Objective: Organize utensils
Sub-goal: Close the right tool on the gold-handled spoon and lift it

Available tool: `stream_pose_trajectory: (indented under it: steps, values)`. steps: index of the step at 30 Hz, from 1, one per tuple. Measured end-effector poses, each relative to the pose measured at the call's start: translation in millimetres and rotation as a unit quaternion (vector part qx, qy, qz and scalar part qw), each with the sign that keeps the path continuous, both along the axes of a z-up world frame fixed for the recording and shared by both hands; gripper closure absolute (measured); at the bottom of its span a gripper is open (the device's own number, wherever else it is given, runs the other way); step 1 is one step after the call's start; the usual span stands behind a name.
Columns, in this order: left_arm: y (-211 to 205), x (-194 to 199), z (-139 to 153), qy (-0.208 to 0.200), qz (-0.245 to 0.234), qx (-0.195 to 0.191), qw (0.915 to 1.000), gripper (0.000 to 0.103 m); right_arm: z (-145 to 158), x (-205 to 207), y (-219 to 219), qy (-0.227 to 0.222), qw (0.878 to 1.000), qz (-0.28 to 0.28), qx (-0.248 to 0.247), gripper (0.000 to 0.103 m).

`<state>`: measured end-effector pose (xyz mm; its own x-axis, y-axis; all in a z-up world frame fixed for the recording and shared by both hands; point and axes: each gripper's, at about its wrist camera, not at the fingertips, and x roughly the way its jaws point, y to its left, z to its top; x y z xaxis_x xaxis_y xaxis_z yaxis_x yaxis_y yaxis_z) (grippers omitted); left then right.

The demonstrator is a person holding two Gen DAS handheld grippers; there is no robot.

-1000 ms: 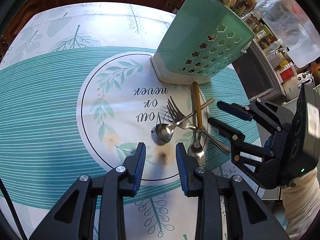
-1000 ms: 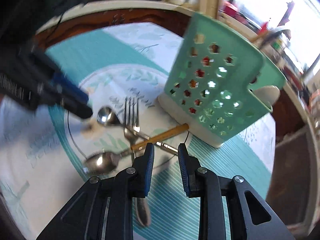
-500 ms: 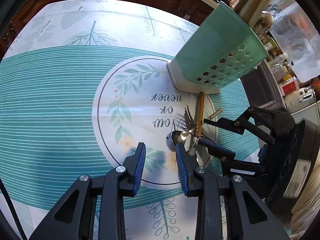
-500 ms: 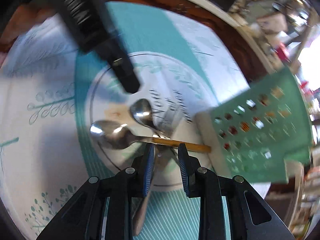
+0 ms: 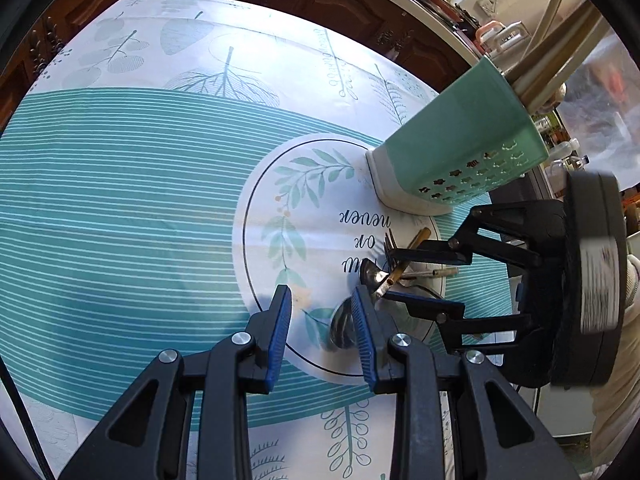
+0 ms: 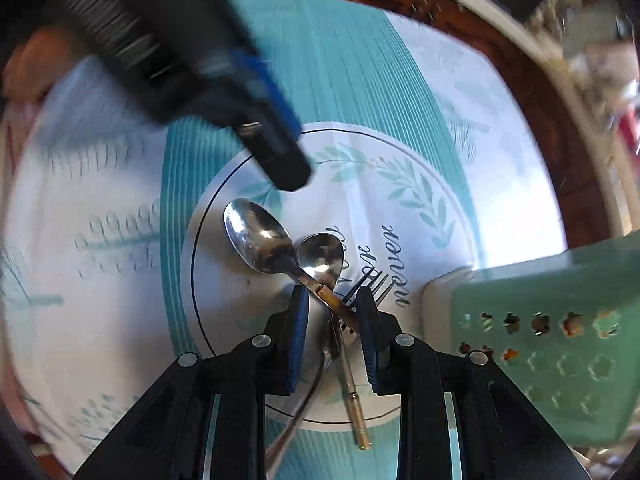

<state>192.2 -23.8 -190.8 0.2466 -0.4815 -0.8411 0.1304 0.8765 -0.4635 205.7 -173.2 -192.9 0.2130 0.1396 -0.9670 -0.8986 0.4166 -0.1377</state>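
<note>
A small pile of cutlery lies on the round print of the tablecloth: a large spoon (image 6: 256, 240) with a gold handle, a smaller spoon (image 6: 322, 256) and a fork (image 6: 374, 284), handles crossed. My right gripper (image 6: 333, 314) points steeply down over the crossing. Its jaws are apart and straddle the handles without pressing them. The left wrist view shows the right gripper (image 5: 426, 280) over the same pile. My left gripper (image 5: 321, 320) is open over the cloth just left of the pile, beside a spoon bowl (image 5: 340, 328). The green perforated utensil holder (image 5: 460, 148) stands behind the pile.
The teal-striped tablecloth (image 5: 120, 200) covers a round table with a dark wooden rim (image 6: 540, 100). Dark cabinets and a cluttered counter lie beyond. A sleeve (image 5: 616, 380) shows at the far right. Long utensils stand in the holder.
My right gripper has swung in over the cutlery pile and rolled, so the handles now lie between its jaws. The left gripper has drifted left, away from the holder.
</note>
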Motion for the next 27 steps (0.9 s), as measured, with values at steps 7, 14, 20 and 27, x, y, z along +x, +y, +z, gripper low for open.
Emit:
stream_pose_trajectory:
  steps: [7, 14, 20, 27]
  values:
    - [5.4, -0.5, 9.3, -0.008, 0.011, -0.011, 0.9998, 0.074, 6.9, 14.2, 0.2, 0.049, 0.998, -0.049, 0.010, 0.092]
    - [-1.3, -3.3, 15.0, -0.015, 0.008, -0.016, 0.9997, 0.074, 7.3, -4.3, 12.7, 0.055, 0.998, -0.037, -0.018, 0.093]
    - [6.8, -6.2, 15.0, -0.012, 0.019, -0.019, 0.9996, 0.072, 7.4, -5.2, 25.0, 0.052, 0.997, -0.054, -0.023, 0.092]
    - [19.4, -14.2, 15.2, -0.007, 0.041, -0.023, 0.9989, 0.072, 16.5, -9.6, 25.3, 0.061, 0.996, -0.070, -0.003, 0.096]
